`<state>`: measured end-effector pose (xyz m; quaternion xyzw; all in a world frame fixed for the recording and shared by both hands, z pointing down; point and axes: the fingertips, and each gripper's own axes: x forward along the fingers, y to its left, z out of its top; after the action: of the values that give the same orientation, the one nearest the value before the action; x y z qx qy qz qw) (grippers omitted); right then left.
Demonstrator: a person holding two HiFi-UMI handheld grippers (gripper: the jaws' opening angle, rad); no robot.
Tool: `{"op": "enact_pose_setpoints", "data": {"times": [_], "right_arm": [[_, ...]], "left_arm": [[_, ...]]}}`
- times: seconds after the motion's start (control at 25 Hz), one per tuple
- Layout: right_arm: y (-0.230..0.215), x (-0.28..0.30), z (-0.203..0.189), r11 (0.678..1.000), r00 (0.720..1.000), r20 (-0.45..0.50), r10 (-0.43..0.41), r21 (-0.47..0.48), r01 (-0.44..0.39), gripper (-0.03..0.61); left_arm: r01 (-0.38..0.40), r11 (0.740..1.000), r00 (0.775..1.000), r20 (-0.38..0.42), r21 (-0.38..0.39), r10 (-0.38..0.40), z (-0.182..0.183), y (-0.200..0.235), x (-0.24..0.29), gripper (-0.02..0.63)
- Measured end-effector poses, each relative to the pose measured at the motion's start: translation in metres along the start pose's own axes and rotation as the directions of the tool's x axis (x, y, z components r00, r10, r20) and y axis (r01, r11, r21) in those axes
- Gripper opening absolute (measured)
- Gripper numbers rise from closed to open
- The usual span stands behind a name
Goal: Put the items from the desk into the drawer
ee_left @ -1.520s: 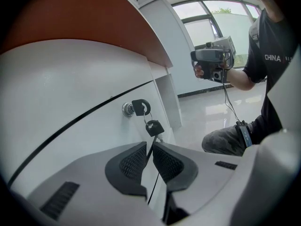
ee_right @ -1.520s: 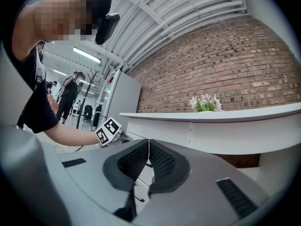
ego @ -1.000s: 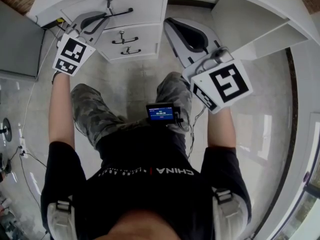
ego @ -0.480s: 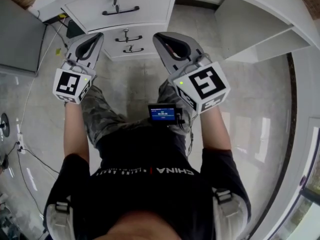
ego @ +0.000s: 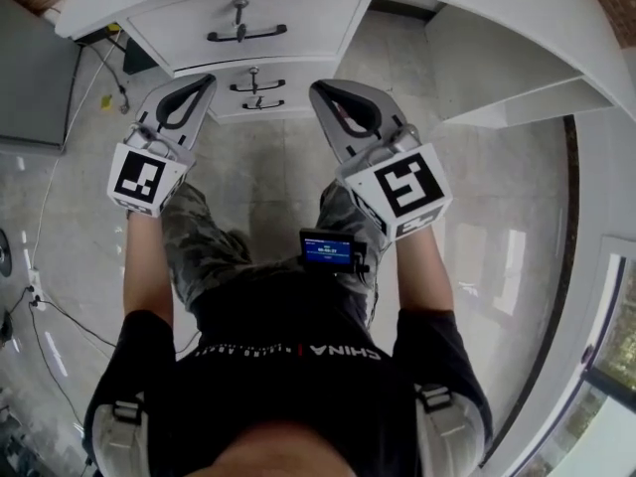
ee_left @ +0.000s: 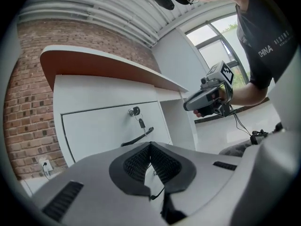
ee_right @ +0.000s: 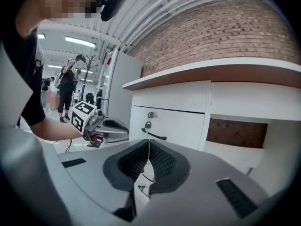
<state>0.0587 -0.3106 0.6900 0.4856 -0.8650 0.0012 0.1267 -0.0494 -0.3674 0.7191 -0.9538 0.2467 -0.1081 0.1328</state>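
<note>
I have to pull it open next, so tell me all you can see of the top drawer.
The top drawer is shut, right under the white desk top. Its front is a flat white panel, seemingly painted wood. A dark curved bar handle runs across the middle; above it sits a metal lock with a key hanging from it. Two smaller drawers lie below. Nothing touches it.

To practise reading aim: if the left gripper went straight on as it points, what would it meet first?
From the left gripper, probably the top drawer, near its handle or just under it; nothing lies between. Depth is unclear.
</note>
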Motion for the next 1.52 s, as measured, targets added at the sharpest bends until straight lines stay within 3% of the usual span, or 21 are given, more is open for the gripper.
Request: {"op": "enact_pose_setpoints", "data": {"times": [0.2,0.32,0.44,0.68,0.8,0.96,1.24,1.52], "right_arm": [[-0.014,-0.002,0.030,0.996,0.997,-0.082,0.002,0.086,0.005,0.017],[-0.022,-0.014,0.065,0.992,0.991,-0.129,0.018,0.127,-0.001,0.017],[-0.032,-0.030,0.107,0.991,0.986,-0.166,0.014,0.133,0.008,0.017],[-0.048,-0.066,0.227,0.978,0.979,-0.198,0.045,0.207,-0.003,0.017],[-0.054,-0.085,0.294,0.981,0.977,-0.206,0.053,0.195,-0.012,0.017],[-0.062,-0.106,0.359,0.986,0.969,-0.241,0.050,0.168,-0.009,0.017],[-0.076,-0.150,0.412,0.980,0.954,-0.296,-0.036,0.174,0.091,0.017],[-0.066,-0.187,0.433,0.970,0.963,-0.264,-0.059,0.213,0.117,0.017]], "left_arm": [[0.088,0.992,0.992,-0.079,-0.089,-0.095,0.015,0.007,0.013,0.012],[0.146,0.984,0.980,-0.123,-0.100,-0.157,0.049,0.004,0.012,0.012],[0.150,0.984,0.971,-0.173,-0.096,-0.165,0.090,0.006,0.004,0.012],[0.162,0.977,0.953,-0.235,-0.137,-0.191,0.211,0.029,-0.027,0.012],[0.138,0.974,0.957,-0.230,-0.178,-0.178,0.281,0.050,-0.044,0.012],[0.111,0.978,0.957,-0.246,-0.178,-0.153,0.349,0.070,-0.061,0.012],[0.037,0.980,0.962,-0.258,-0.194,-0.088,0.434,0.080,-0.081,0.012],[0.034,0.982,0.969,-0.234,-0.184,-0.077,0.479,0.054,-0.093,0.012]]}}
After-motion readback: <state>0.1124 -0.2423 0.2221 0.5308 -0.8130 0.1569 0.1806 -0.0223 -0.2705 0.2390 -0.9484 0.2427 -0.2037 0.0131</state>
